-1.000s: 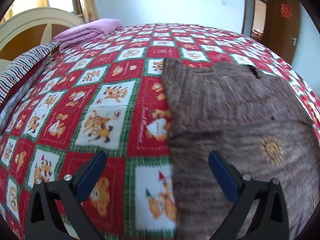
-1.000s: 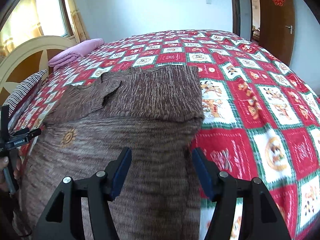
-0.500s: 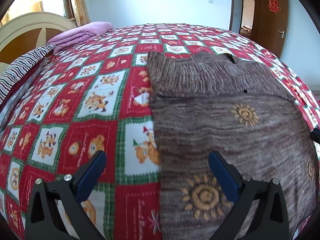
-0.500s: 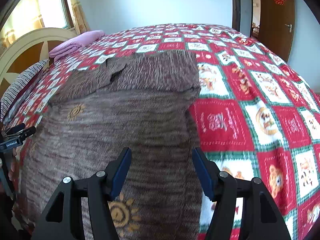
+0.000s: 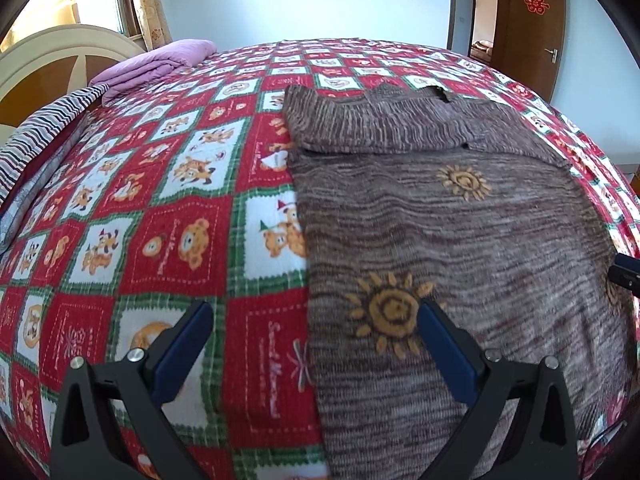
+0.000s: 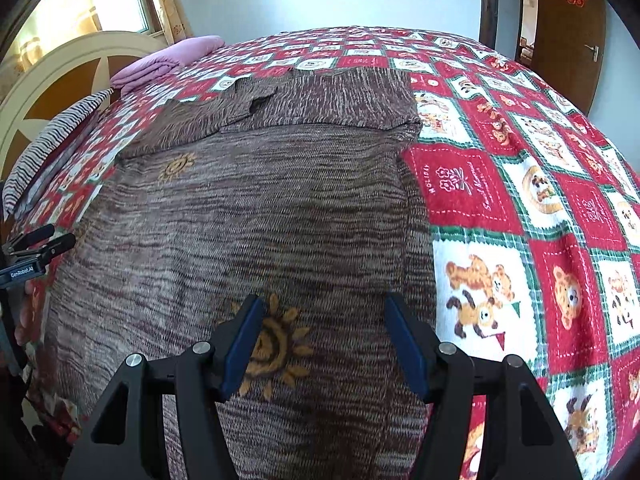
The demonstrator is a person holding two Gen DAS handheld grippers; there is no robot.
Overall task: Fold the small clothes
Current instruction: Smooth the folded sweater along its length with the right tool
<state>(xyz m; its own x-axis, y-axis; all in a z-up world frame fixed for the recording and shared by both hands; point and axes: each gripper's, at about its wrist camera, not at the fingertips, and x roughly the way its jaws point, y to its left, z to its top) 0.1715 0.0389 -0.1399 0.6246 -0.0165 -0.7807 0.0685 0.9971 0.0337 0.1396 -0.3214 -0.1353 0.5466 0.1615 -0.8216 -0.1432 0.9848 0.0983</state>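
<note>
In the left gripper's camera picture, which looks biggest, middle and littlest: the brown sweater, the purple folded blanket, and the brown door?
1. Brown sweater: biggest by far, though it is also nearest the camera.
2 and 3. Purple folded blanket and brown door: they look about alike, both far off, so I won't rank them.

brown knit sweater (image 5: 460, 240) — flat, sleeves folded in
</note>
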